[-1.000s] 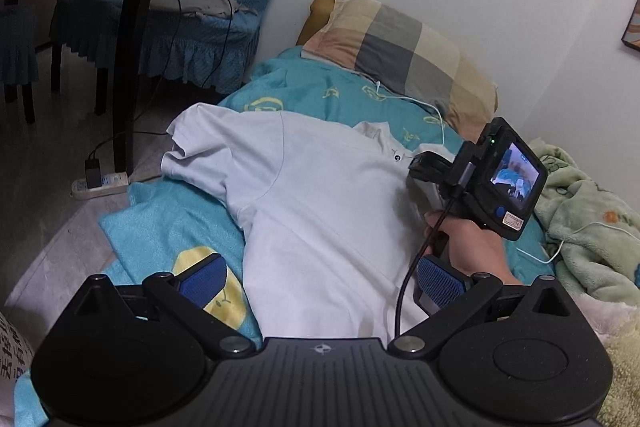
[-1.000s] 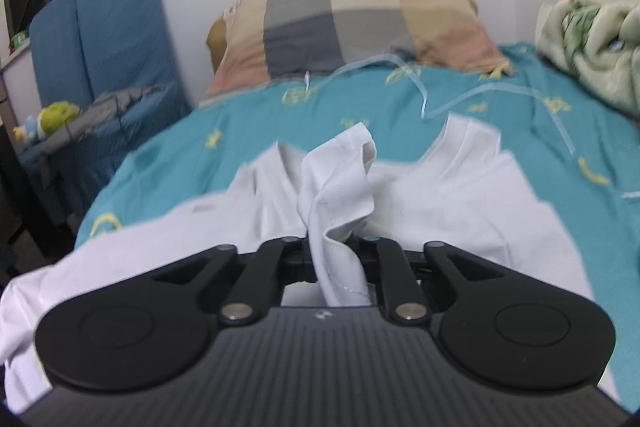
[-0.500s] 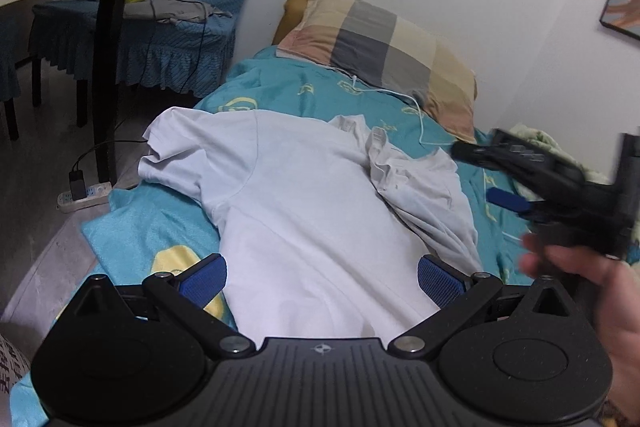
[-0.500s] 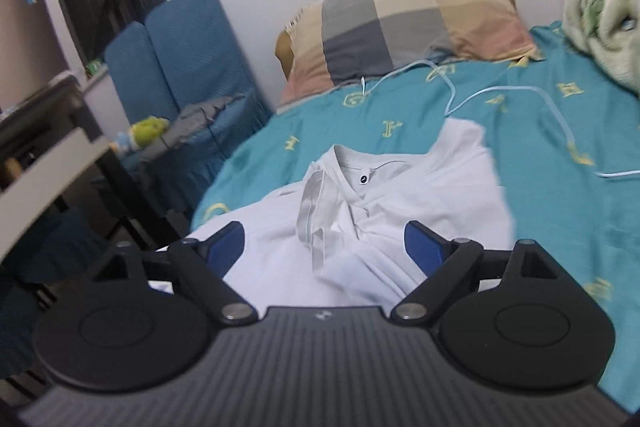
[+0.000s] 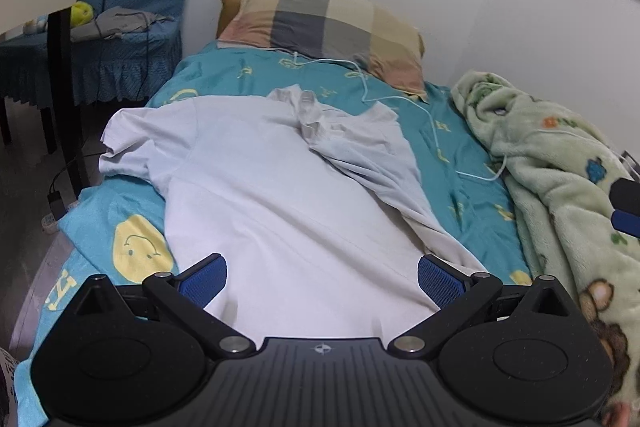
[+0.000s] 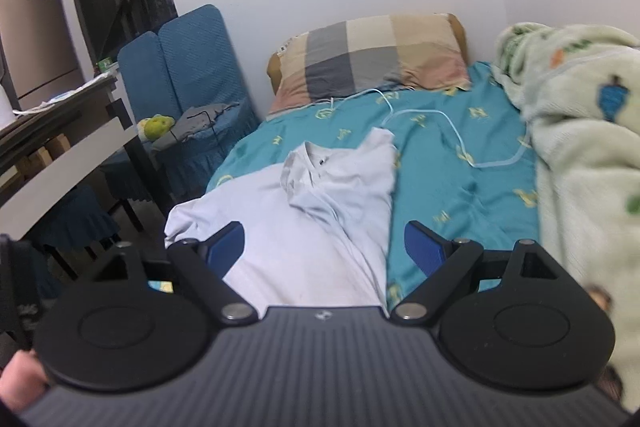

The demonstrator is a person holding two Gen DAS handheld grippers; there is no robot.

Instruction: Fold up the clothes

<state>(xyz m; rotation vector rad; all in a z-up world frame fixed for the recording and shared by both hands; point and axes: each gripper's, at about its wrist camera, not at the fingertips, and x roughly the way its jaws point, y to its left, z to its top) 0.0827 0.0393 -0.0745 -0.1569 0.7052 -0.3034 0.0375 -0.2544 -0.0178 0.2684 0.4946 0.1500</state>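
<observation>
White cotton polo shirt (image 5: 280,195) fills the middle of the left wrist view, lying on the teal printed bedsheet (image 5: 452,147) with its collar toward the checked patchwork pillow (image 5: 328,31) at upper centre. One sleeve spreads flat at the left of the frame; the other side is already turned in over the body, a creased flap running down the right of centre. The left tongs (image 5: 322,281) stand wide apart at the bottom of the frame, blue pads clear of the cloth, nothing held. A pale green fleece blanket (image 5: 560,187) is heaped at the right.

From the right wrist view the shirt (image 6: 320,219) sits in the lower centre and the folded-in edge lines up near the right pad. The right tongs (image 6: 324,251) have just been opening and now gape, empty, with the shirt lying well beyond them.

By my reading the first side fold is done. Next comes the spread sleeve at the bed's edge: pinch its shoulder and hem, then carry it across to the middle.
</observation>
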